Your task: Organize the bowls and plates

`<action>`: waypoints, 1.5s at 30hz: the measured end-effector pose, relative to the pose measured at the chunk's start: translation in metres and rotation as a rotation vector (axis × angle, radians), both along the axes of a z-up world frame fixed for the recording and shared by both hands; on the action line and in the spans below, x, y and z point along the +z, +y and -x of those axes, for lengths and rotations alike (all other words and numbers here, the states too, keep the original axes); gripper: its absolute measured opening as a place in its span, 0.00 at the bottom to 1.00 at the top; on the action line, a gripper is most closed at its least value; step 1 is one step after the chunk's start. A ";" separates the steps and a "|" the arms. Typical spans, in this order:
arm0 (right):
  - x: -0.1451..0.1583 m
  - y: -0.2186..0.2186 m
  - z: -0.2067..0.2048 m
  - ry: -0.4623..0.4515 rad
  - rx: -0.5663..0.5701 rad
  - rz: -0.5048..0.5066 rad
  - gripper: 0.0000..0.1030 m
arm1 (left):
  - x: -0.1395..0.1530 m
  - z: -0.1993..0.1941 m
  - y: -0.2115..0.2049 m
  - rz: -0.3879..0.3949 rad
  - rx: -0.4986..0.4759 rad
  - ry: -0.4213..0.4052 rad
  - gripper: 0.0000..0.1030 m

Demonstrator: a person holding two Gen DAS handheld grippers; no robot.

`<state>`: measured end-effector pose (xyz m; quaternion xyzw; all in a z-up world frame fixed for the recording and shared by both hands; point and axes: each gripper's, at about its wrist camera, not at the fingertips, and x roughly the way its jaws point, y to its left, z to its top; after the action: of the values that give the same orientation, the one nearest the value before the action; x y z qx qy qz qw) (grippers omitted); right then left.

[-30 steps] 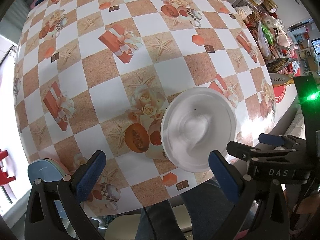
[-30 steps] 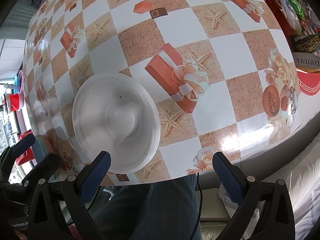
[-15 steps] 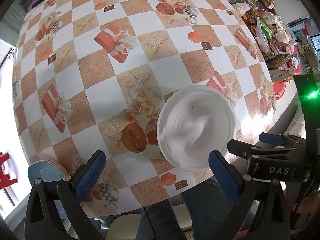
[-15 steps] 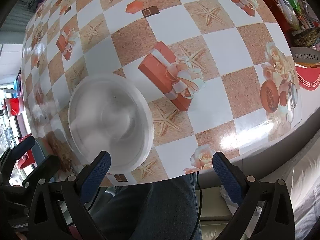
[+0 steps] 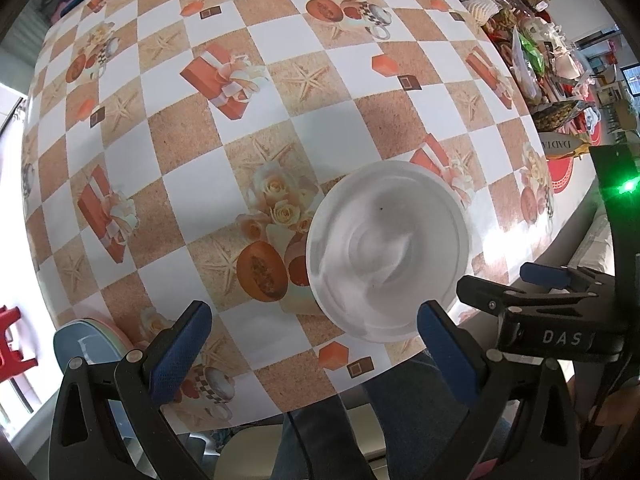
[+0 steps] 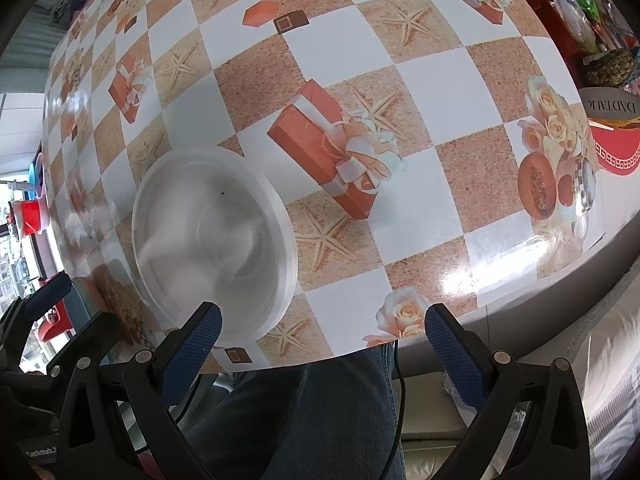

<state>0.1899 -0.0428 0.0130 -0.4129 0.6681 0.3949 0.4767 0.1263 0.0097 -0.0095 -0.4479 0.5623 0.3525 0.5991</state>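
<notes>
A white bowl (image 5: pixel 386 248) sits on the patterned table near its front edge; it also shows in the right wrist view (image 6: pixel 212 240). My left gripper (image 5: pixel 310 340) is open and empty, hovering over the table edge with the bowl just ahead of its right finger. My right gripper (image 6: pixel 320 340) is open and empty, with the bowl just ahead of its left finger. A stack of plates, blue on top (image 5: pixel 86 346), lies at the table's front left corner beside my left finger.
The table (image 5: pixel 192 184) has a checked cloth with gift-box and starfish prints. Jars and packets (image 5: pixel 532 52) crowd the far right side. A red tin (image 6: pixel 612 148) stands at the right edge. The person's legs (image 6: pixel 304 412) are below the table edge.
Both grippers have drifted slightly back from the table. The bowl sits a little farther from the fingers. Both stay open.
</notes>
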 end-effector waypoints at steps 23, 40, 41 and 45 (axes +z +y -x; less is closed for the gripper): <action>-0.027 0.004 0.009 -0.040 0.080 0.024 0.99 | -0.044 0.000 0.000 0.036 0.035 0.102 1.00; -0.076 0.039 0.026 -0.051 0.221 0.061 0.99 | -0.091 0.008 0.017 0.058 0.122 0.161 1.00; -0.079 0.040 0.027 -0.046 0.220 0.065 0.99 | -0.094 0.009 0.019 0.059 0.131 0.157 1.00; -0.082 0.040 0.025 -0.043 0.219 0.065 0.99 | -0.103 0.017 0.024 0.074 0.135 0.160 1.00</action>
<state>0.1651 -0.0030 -0.0687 -0.5069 0.6210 0.4138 0.4315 0.1089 0.0334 -0.1128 -0.4771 0.5895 0.4056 0.5103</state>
